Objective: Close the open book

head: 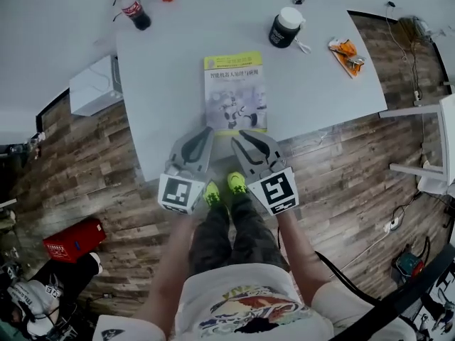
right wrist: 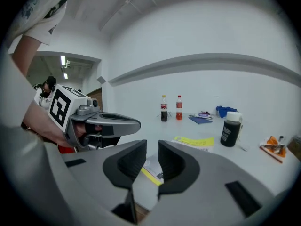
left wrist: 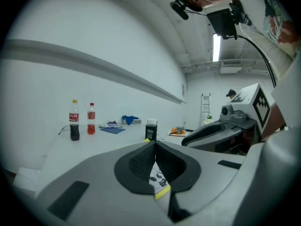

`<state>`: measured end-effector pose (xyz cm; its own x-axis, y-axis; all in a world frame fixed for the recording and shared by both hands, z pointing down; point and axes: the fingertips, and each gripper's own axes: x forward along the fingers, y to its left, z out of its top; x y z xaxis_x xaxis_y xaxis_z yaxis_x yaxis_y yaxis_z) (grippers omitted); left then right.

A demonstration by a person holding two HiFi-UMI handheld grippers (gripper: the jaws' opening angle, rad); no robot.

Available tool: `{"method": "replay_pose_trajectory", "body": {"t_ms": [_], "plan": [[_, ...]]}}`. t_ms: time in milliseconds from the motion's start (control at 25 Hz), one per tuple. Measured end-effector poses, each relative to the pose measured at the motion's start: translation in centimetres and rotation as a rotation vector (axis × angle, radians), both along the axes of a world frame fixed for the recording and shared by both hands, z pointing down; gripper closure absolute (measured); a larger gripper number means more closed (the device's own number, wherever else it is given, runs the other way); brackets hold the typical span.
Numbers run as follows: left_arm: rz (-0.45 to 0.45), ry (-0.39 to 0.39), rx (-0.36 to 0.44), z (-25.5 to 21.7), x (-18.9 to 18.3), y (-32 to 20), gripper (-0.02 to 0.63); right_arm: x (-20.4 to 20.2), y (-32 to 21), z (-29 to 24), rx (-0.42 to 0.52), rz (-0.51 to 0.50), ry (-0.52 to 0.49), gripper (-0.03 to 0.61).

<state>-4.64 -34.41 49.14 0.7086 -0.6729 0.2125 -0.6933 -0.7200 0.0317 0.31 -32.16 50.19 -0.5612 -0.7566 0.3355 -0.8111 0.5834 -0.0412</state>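
Head view: book point(head: 235, 93) just beyond right tool point(head: 246, 135)

Book point(head: 234, 92) and jar point(head: 286, 27) on table point(head: 170, 69)

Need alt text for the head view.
A closed book lies cover up on a white table, the left hand-held gripper and right hand-held gripper poised at its near edge. A cola bottle and dark jar stand farther back.
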Motion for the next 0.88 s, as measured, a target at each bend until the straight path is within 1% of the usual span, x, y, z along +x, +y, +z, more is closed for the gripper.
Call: {"method": "replay_pose_trajectory", "body": {"t_ms": [120,280,400,520,600,680,880], "plan": [[-0.031,0.017,0.031,-3.8,-1.2,0.8,0.603,-0.5,0.0,-3.0,0.027,-0.028,-0.008,0.495],[-0.069,0.05,0.044,-7.5,-2.6,1.4,0.603,-0.7,-0.1,-6.5,0.06,-0.046,-0.032,0.495],[-0.078,0.054,0.052,-9.8,-3.2,1.9,0.603,-0.7,0.1,-8.4,0.068,-0.057,-0.043,0.495],[-0.074,0.067,0.035,-11.5,-3.2,2.9,0.603,-0.4,0.9,-9.8,0.066,-0.067,-0.046,0.497],[-0.075,0.081,0.03,-12.5,-3.3,3.7,0.603,-0.5,1.3,-10.8,0.067,-0.075,-0.066,0.499],[-0.079,0.083,0.034,-13.3,-3.4,4.5,0.602,-0.8,1.5,-11.8,0.078,-0.086,-0.085,0.502],[-0.105,0.09,0.036,-14.5,-3.8,6.0,0.602,-1.3,2.4,-13.3,0.104,-0.109,-0.088,0.508]]}}
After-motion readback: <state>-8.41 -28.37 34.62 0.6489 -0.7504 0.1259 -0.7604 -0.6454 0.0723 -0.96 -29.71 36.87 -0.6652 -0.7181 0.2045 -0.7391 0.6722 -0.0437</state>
